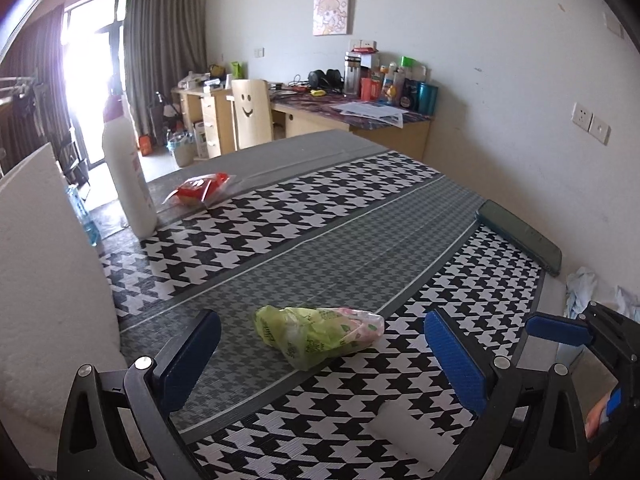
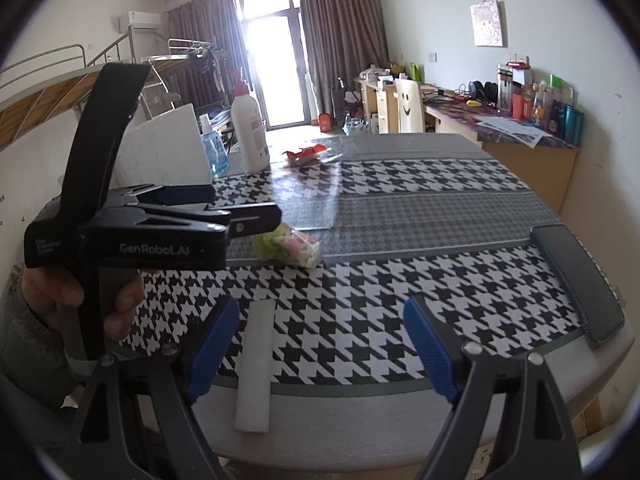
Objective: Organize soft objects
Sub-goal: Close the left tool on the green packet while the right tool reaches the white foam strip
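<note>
a: table (image 1: 360, 216) with a houndstooth cloth, both claws over its near edge. how does the left claw (image 1: 322, 346) stand?

b: wide, nothing in it. a crumpled green and pink bag (image 1: 320, 334) lies on the cloth right between its fingertips, touching neither pad.

a: and the right claw (image 2: 320, 344)?

b: wide too, and bare. a white foam strip (image 2: 256, 364) lies just inside its left finger, running away from it over the table edge. the bag (image 2: 290, 249) sits ahead of it and to the left, partly hidden behind the left claw (image 2: 224, 208), which crosses that view side-on, held by a hand (image 2: 80, 300).

a: anything farther out?

b: well ahead of the left claw and to its left, a red packet (image 1: 200, 188) beside a white bottle (image 1: 128, 176). a white foam block (image 1: 44, 264) stands close on its left. far to its right, a dark case (image 1: 520, 232) at the table edge.
</note>
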`<state>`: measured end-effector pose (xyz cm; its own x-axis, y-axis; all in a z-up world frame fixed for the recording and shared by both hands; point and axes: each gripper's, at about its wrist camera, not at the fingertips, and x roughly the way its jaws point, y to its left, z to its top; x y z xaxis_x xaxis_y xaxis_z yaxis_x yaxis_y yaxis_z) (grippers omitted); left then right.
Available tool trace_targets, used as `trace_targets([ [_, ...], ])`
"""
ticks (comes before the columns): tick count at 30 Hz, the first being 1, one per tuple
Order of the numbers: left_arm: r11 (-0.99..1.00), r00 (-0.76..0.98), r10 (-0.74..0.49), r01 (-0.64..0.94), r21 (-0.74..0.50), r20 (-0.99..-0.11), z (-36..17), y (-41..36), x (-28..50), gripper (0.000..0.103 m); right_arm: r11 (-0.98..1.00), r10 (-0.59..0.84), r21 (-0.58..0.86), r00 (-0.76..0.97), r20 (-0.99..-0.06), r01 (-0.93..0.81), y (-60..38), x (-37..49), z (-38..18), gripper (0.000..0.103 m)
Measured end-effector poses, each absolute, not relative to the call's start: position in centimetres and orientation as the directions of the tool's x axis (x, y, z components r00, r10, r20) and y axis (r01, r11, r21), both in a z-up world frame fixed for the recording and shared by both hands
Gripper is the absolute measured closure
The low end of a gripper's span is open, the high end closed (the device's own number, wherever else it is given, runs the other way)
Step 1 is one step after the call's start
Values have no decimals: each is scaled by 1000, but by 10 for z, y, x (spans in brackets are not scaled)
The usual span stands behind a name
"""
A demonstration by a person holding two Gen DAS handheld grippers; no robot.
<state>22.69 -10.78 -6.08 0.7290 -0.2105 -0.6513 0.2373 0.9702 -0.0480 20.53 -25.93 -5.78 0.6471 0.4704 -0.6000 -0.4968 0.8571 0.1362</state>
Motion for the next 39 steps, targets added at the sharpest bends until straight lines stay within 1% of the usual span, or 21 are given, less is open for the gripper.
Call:
trace_targets([
  [5, 969, 705, -215, 241, -56, -676, -69, -110, 236, 1, 851, 476, 135, 637, -607, -507, -255, 203, -61, 16],
  [9, 967, 677, -216, 249, -57, -704, -78, -112, 242, 6, 847, 481, 142, 624, -615, -513, -252, 203, -64, 16],
  [23, 967, 660, -191, 253, -24, -726, -90, -120, 254, 7, 830, 501, 161, 585, -638, -535, -245, 204, -73, 16],
  [30, 969, 638, -180, 247, -22, -749, -99, -122, 263, 21, 814, 512, 161, 556, -655, -559, -240, 201, -80, 16],
  [34, 968, 638, -161, 253, 7, -753, -103, -125, 265, 22, 808, 511, 150, 549, -662, -570, -237, 197, -83, 16],
  [39, 968, 637, -171, 253, -5, -752, -103, -124, 266, 25, 802, 514, 151, 538, -668, -578, -235, 197, -84, 16],
])
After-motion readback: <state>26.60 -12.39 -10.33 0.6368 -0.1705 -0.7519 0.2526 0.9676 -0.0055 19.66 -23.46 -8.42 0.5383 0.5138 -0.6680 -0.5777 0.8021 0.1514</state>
